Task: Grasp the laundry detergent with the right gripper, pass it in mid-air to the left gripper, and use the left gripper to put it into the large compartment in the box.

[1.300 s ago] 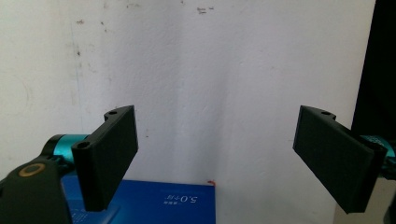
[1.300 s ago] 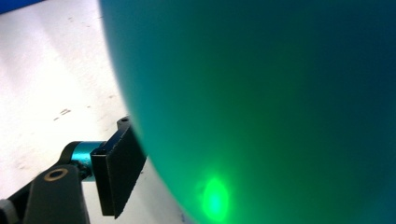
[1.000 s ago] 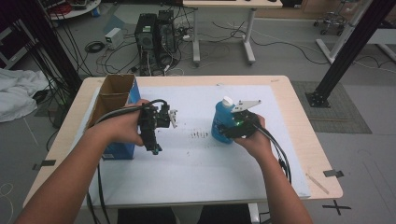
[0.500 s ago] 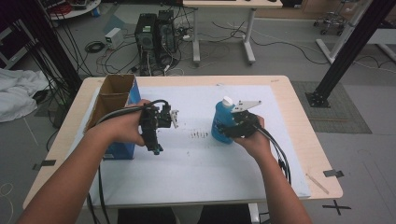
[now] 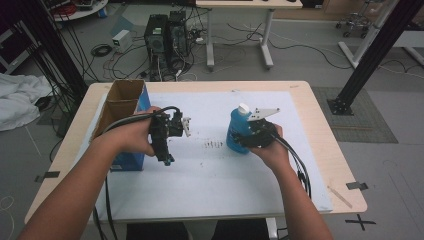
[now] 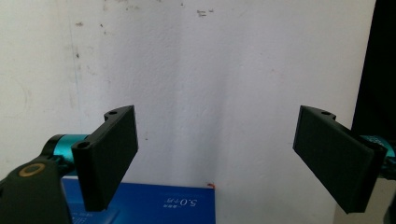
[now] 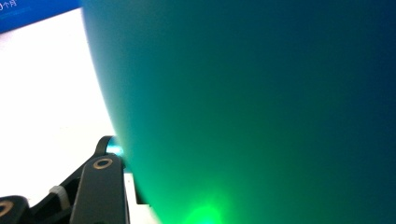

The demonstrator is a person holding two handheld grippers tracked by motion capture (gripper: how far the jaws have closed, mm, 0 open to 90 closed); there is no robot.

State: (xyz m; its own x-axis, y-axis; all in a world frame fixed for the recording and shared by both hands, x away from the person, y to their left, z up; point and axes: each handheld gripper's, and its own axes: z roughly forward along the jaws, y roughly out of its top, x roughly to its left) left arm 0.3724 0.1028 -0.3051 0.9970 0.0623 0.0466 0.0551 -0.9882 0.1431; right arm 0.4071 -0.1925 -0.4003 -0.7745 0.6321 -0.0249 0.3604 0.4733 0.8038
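The right claw (image 5: 248,133) presses against a blue bottle (image 5: 236,131) with a white cap, which stands upright on the white sheet (image 5: 210,190) covering the surface (image 5: 320,125). In the right gripper view the bottle's blue-green wall (image 7: 261,102) lies right up against the camera, and one black link of the claw sits at its lower left edge. The far jaw is hidden behind the bottle, so whether the claw truly pinches the bottle cannot be told. The grey three-cornered plate on top of this claw reaches just beside the bottle's cap.

The left claw (image 5: 167,136) hovers well apart from the bottle, to its left, with a small patch of dark marks (image 5: 214,144) on the sheet between them. Its jaws are spread wide, nothing between them, as the left gripper view shows against the white sheet. Just beside this claw, on its outer side, stands an open cardboard box with blue sides (image 5: 122,120); its printed blue face (image 6: 154,210) lies below the jaws in the left gripper view.
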